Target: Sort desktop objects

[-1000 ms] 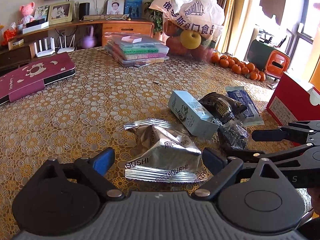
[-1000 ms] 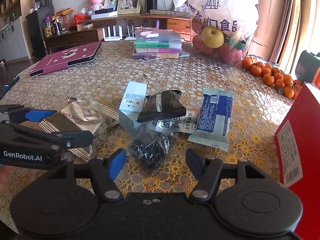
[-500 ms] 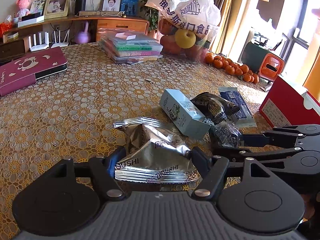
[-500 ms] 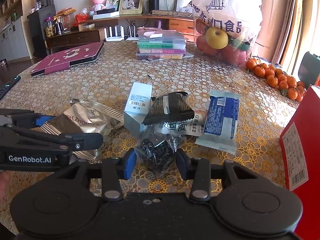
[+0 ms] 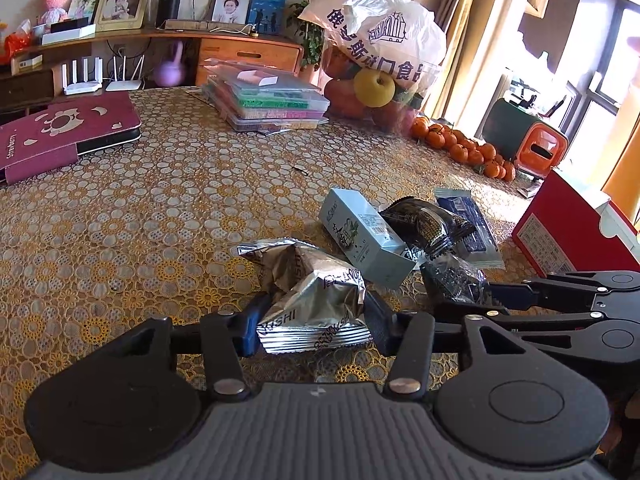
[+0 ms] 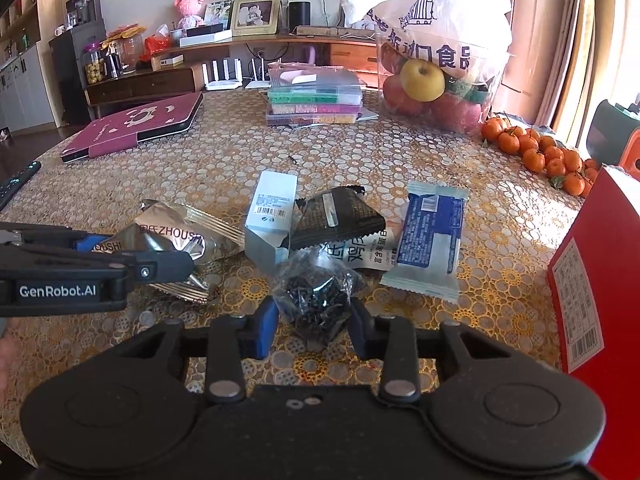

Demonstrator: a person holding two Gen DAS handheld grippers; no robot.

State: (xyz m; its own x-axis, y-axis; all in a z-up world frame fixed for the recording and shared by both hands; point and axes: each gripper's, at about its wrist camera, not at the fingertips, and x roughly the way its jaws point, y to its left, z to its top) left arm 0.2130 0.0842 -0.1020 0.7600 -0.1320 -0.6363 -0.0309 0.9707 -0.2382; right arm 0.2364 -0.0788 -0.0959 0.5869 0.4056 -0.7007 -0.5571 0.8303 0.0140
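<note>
Left gripper [image 5: 310, 326] clamped on silver packet [image 5: 316, 300], low over the bench [image 5: 160, 208]. Right gripper [image 6: 312, 326] pinching clear bag [image 6: 316, 292] of dark bits, just beside pale box [image 6: 270, 216] and blue packet [image 6: 430, 236].

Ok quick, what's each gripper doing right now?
Left gripper: closed on the silver packet.
Right gripper: closed on the clear bag of dark bits.
</note>
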